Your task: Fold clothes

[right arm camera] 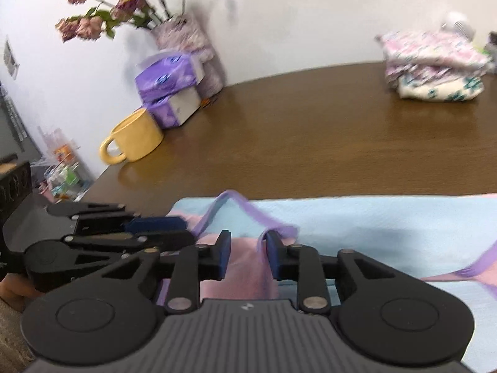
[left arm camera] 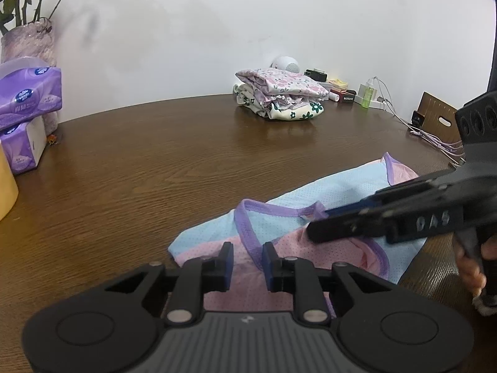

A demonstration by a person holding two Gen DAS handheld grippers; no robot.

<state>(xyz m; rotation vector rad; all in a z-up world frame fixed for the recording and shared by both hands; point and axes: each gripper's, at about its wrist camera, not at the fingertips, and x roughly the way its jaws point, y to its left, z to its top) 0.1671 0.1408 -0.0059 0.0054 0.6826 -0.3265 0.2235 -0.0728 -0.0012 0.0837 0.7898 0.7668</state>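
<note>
purple trim point(left arm camera: 248, 239) runs between the left gripper point(left arm camera: 247, 261) jaws, which stand spread with a gap, nothing pinched. right gripper point(right arm camera: 245, 256) jaws likewise spread, a raised fold of the same trim just at the right-hand pad. pink-and-blue mesh garment point(left arm camera: 338, 192) lies directly under both, long axis running away rightward across the worktop point(left arm camera: 155, 161). both grippers sit over the same near end, tips almost meeting. folded stack point(left arm camera: 279, 96) far back.
</note>
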